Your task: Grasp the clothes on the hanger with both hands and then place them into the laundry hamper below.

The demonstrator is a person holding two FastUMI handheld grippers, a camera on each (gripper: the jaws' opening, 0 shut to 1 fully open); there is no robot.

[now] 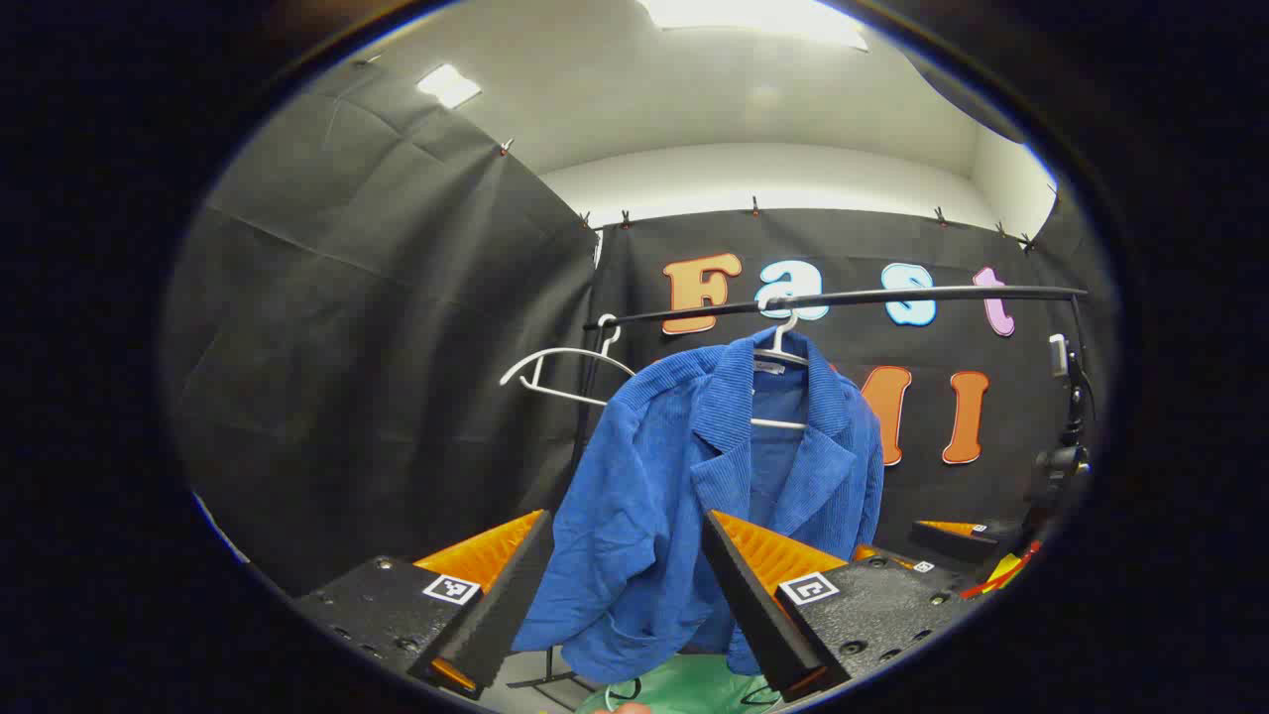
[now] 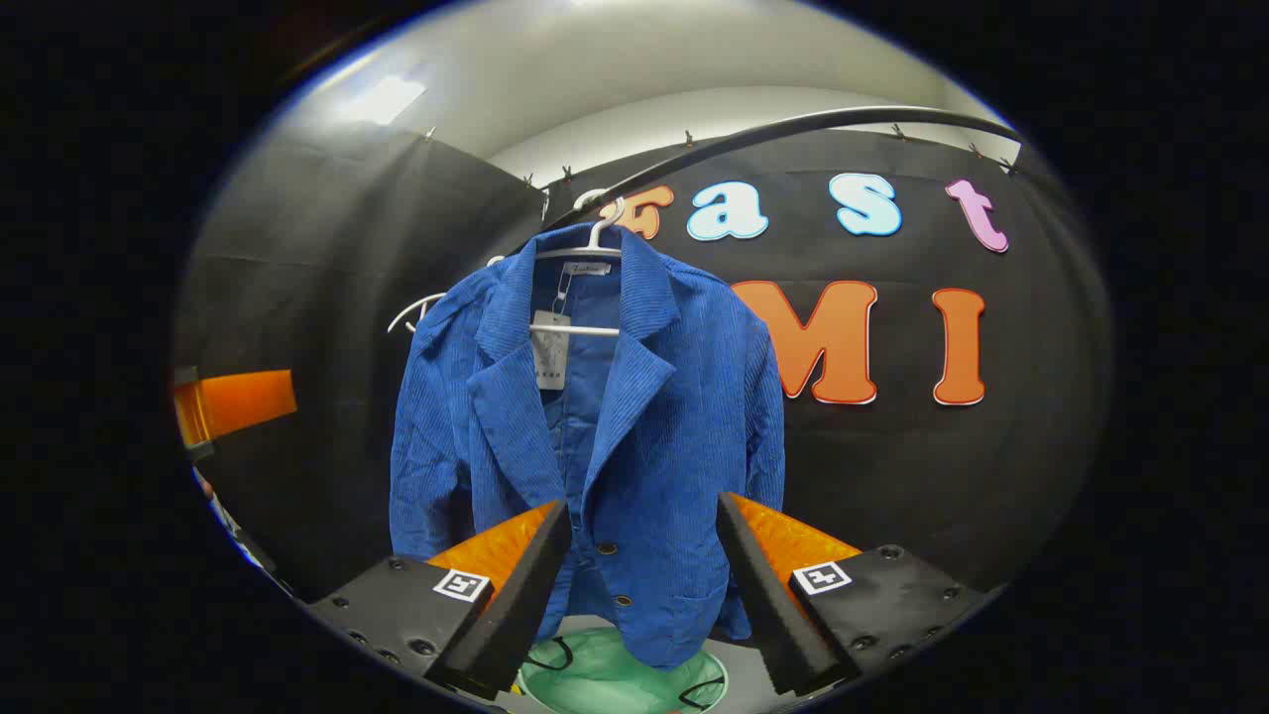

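Observation:
A blue corduroy jacket point(image 1: 684, 486) point(image 2: 615, 426) hangs on a white hanger point(image 1: 781, 349) point(image 2: 593, 233) from a black rail point(image 1: 892, 296) point(image 2: 793, 127). Below it sits a round hamper with a green liner point(image 1: 684, 689) point(image 2: 615, 674). My left gripper point(image 1: 620, 605) is open, held short of the jacket's lower left part, nothing between its fingers. My right gripper point(image 2: 642, 595) is open too, facing the jacket's buttoned front without touching it. The right gripper point(image 1: 952, 535) also appears low at the right of the left gripper view.
An empty white hanger point(image 1: 555, 372) point(image 2: 416, 309) hangs on the rail to the left of the jacket. The rack's black upright and foot point(image 1: 550, 679) stand beside the hamper. A camera on a stand point(image 1: 1063, 397) sits at the far right.

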